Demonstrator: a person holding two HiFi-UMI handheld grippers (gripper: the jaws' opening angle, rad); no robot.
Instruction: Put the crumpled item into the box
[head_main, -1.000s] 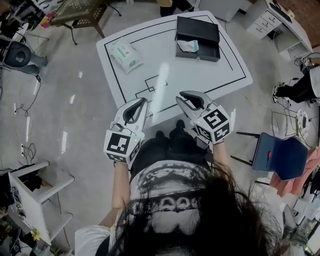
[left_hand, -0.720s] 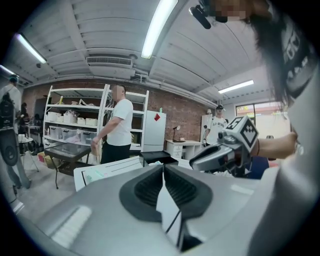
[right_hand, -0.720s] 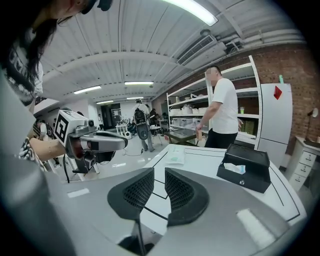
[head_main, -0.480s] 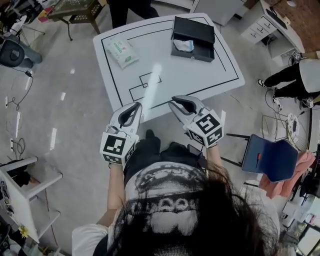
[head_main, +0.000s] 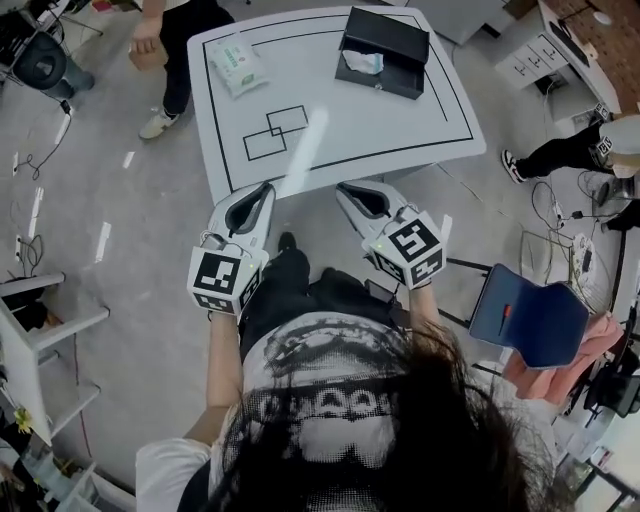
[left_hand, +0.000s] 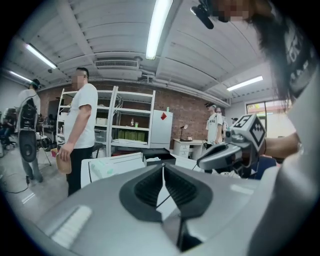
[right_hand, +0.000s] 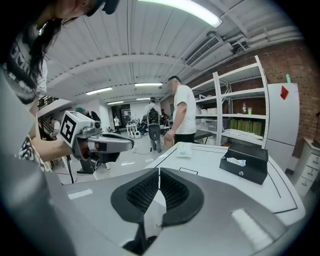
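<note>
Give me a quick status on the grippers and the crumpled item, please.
Left gripper, right gripper: shut, empty, short of the table. Crumpled item lies inside the open black box. Wipes pack far left, not in the way.

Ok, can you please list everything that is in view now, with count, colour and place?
table: 1, white with black lines, ahead of the person
box: 1, black, open, table's far right
crumpled item: 1, white, inside the box
wipes pack: 1, white and green, table's far left
chair: 1, blue, floor at right
shelf: 1, white, left edge
bystander: 1, dark trousers, beyond the table's left corner
left gripper: 1, grey, shut, empty, at the table's near edge
right gripper: 1, grey, shut, empty, beside it
</note>
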